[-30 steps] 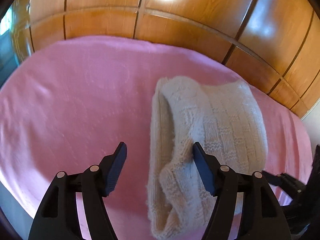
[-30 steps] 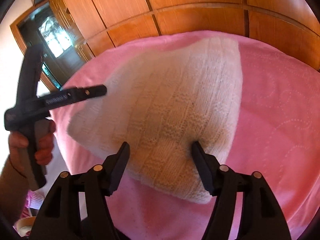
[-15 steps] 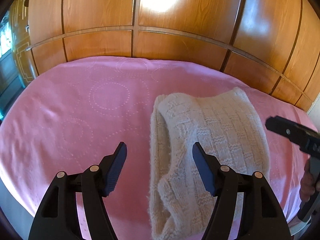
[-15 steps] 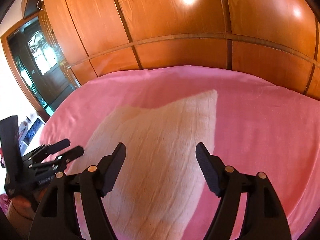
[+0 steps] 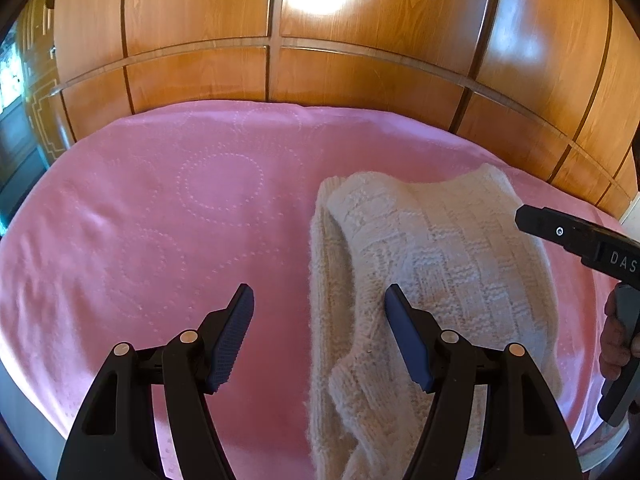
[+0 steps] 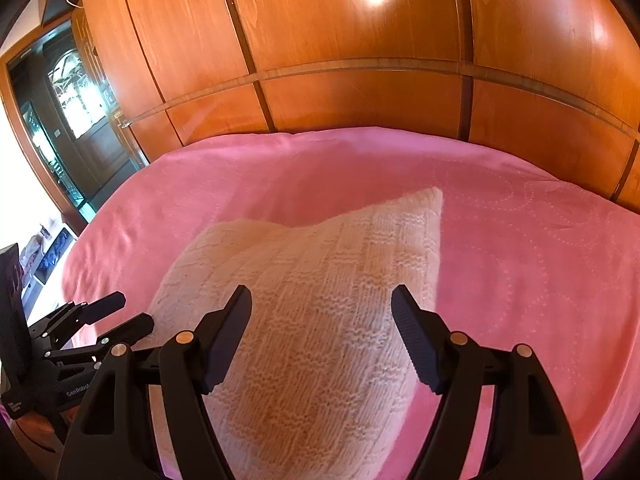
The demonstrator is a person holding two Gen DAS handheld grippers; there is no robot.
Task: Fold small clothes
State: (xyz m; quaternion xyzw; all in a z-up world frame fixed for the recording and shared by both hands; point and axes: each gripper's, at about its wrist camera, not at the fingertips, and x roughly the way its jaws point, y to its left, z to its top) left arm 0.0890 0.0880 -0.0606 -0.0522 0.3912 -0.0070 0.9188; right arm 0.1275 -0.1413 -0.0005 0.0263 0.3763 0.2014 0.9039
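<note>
A cream knitted garment (image 5: 440, 248) lies folded on the pink bedspread (image 5: 160, 220), its thick folded edge toward the left. My left gripper (image 5: 319, 290) hovers open above that left edge, one finger over bare bedspread, the other over the knit, pressing on nothing. In the right wrist view the garment (image 6: 340, 248) fills the middle, with one corner pointing away. My right gripper (image 6: 321, 290) is open above it, with nothing between the pads. The left gripper (image 6: 134, 312) also shows open at the knit's left side.
A wooden panelled wall (image 5: 360, 80) rises straight behind the bed. A dark glazed door (image 6: 68, 120) stands to the far left. A person's hand (image 5: 612, 340) holds the right tool at the right edge of the bed. Bare bedspread (image 6: 520, 260) lies right of the garment.
The right gripper has drawn back and up from the knit, its jaws a little wider. In the left wrist view it rose from the lower right corner. The garment lies as before.
</note>
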